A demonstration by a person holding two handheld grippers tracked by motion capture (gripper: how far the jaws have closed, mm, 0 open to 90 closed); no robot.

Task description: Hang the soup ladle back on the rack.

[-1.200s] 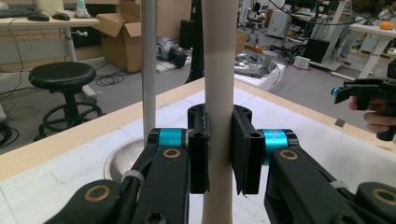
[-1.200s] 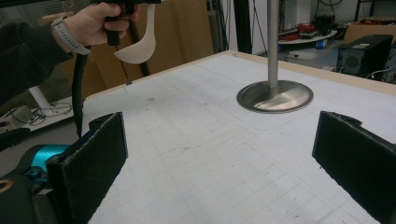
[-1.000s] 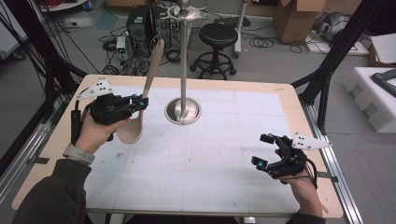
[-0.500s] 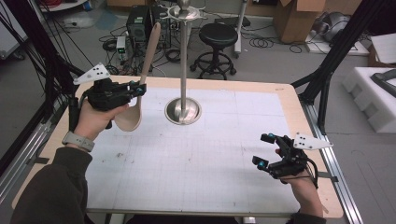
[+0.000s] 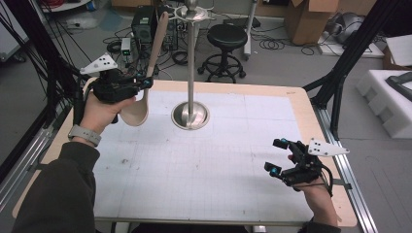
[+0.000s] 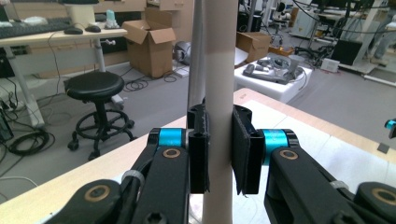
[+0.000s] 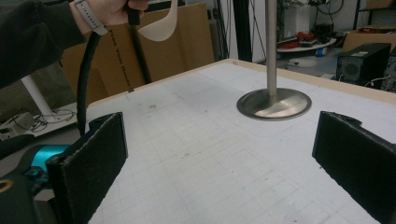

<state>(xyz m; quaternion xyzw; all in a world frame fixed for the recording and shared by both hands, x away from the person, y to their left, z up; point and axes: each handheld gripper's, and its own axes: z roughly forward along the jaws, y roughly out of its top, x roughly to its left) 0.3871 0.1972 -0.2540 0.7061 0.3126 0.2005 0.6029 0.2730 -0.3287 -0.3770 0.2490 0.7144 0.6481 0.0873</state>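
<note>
Wooden spoon [image 5: 147,73] upright, handle clamped between left gripper [image 5: 145,82] fingers [image 6: 198,154]

Even, soft indoor light from overhead

My jaws blur at close range; the bench [image 5: 233,160] looks pale and evenly lit, the stand's metal base [image 7: 274,103] shows mild glare, and shadows are faint.

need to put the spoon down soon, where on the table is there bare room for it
Most of the white mat is bare: the wide stretch between the stand's base and the right gripper, and the far right corner beyond the base. It is crowded only at the far left, where the left gripper holds the wooden spoon beside the stand.
</note>
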